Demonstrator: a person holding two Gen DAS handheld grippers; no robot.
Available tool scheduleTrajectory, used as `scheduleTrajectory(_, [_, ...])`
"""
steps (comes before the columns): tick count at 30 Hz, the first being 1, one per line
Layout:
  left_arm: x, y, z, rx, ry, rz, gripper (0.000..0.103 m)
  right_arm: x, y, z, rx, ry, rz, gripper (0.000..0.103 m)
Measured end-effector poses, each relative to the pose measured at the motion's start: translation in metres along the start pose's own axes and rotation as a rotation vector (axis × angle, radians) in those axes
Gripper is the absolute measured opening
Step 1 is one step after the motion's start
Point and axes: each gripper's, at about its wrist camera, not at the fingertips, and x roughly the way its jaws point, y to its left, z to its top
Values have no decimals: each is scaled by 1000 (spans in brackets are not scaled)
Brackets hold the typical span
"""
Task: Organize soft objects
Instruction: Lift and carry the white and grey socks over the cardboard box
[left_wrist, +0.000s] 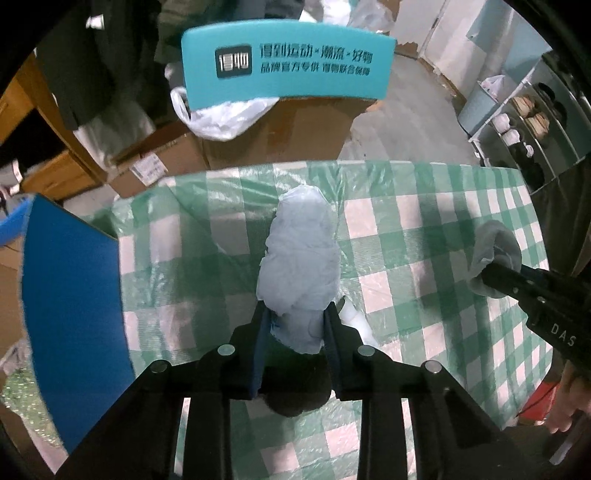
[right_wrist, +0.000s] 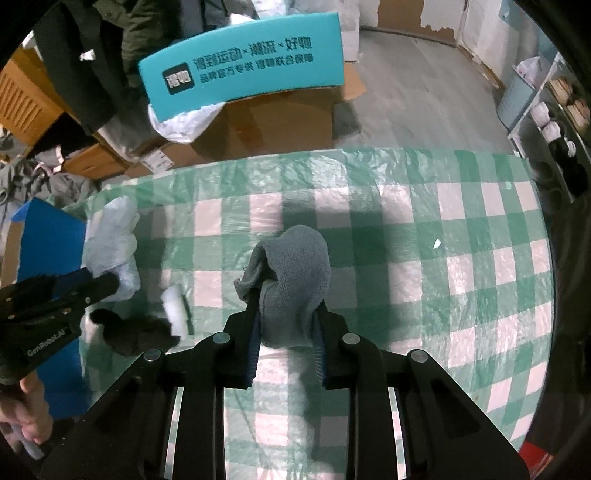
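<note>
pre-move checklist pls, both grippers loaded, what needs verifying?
1. Left gripper shut on pale blue crumpled bundle: ok.
2. Right gripper shut on grey knit cloth: ok.
3. Both loads lifted off the checked tablecloth: cannot tell.
4. Black soft item and small white piece still loose on table: not ok.
5. Blue box at left as drop spot, interior hidden: cannot tell.

"DAS" on right tool (left_wrist: 491, 275); "GenRobot.AI" on left tool (right_wrist: 110, 284); Chinese print on teal panel (left_wrist: 288, 62).
</note>
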Motion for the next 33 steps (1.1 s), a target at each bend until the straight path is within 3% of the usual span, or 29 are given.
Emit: scheduleTrajectory(33, [-131,19,-59,30,-232,123,28,-90,101,-22,-194,-152,143,22])
